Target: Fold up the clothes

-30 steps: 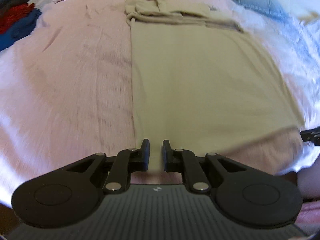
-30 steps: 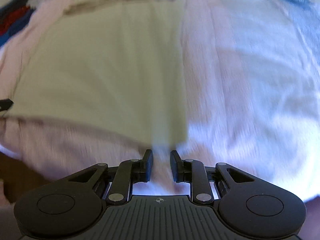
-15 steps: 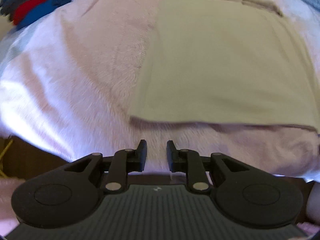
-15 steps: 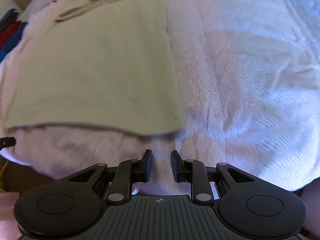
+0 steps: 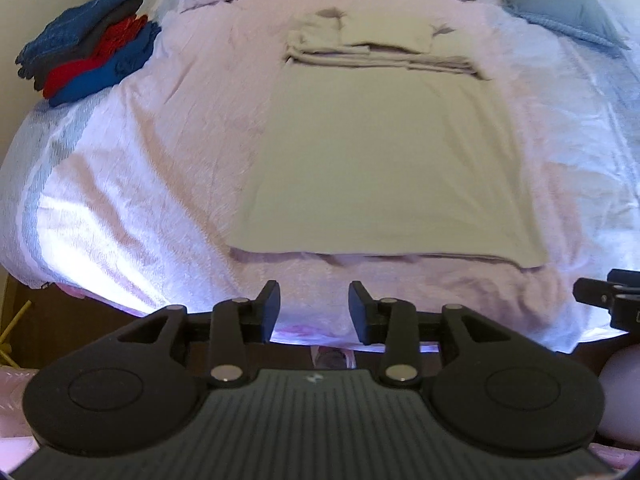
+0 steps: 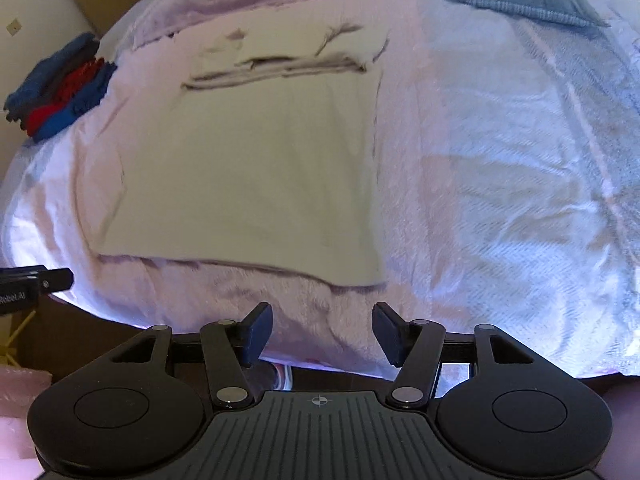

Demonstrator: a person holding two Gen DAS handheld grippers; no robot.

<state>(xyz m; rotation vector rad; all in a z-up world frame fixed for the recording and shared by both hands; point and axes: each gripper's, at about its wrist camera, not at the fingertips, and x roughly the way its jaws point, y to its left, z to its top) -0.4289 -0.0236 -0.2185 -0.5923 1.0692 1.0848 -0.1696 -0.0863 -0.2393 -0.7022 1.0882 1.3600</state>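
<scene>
A beige garment (image 5: pixel 384 160) lies flat on the bed, its far end folded into layered pleats (image 5: pixel 380 48). It also shows in the right wrist view (image 6: pixel 256 176). My left gripper (image 5: pixel 314 306) is open and empty, hovering short of the garment's near hem, over the bed's front edge. My right gripper (image 6: pixel 322 330) is open wider and empty, just short of the hem's near right corner (image 6: pixel 372 276). Each gripper's tip shows at the edge of the other view: the right (image 5: pixel 608 300) and the left (image 6: pixel 36 280).
The garment rests on a pink fleece blanket (image 5: pixel 140 168) over a white bedspread (image 6: pixel 520 184). A stack of folded blue and red clothes (image 5: pixel 88 64) sits at the far left. A blue pillow (image 5: pixel 556 4) lies at the far right. Dark floor shows below the bed edge.
Both grippers pulled back from the garment's near hem toward the bed's front edge and opened wider. The garment stays flat where it lay.
</scene>
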